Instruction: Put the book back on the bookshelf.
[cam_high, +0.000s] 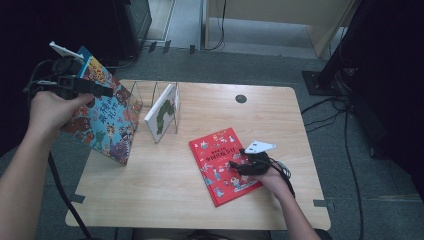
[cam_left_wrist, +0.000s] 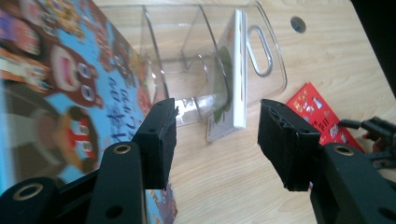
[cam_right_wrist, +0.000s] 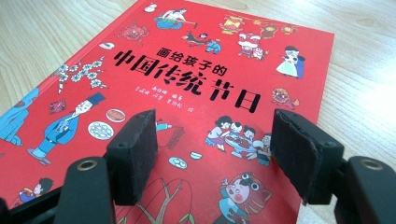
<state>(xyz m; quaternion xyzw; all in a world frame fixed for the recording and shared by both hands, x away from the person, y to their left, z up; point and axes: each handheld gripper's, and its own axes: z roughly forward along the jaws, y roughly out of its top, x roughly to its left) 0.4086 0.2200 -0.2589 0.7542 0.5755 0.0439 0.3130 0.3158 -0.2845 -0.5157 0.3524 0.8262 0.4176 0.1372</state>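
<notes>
1. The red book (cam_high: 224, 165) lies flat, cover up, on the near right part of the bench (cam_high: 165, 200), its near corner not far from the bench's near edge. It is judged to be a stiff hardback with a smooth, probably slippery cover, moderately light, not fragile.
2. Because it lies flat, no edge is offered to a pinch from above; a hold is best taken at the right-hand long edge or the near corner, once that has been tipped up or slid past the bench edge.
3. The right gripper (cam_right_wrist: 212, 140) is held low over the book's near right part; its fingers (cam_right_wrist: 135, 149) are apart, nothing is clamped, and only the cover is seen between them.
4. To the far left a clear rack (cam_left_wrist: 261, 51) stands on the bench, with a white book (cam_high: 162, 111) leaning upright in it.
5. Further left, a blue picture book (cam_high: 102, 120) stands tilted at the bench's left edge.
6. The left gripper (cam_left_wrist: 215, 135) is raised beside the blue book's top; its fingers (cam_left_wrist: 161, 135) stand apart with nothing between them, the cover just left of them.
</notes>
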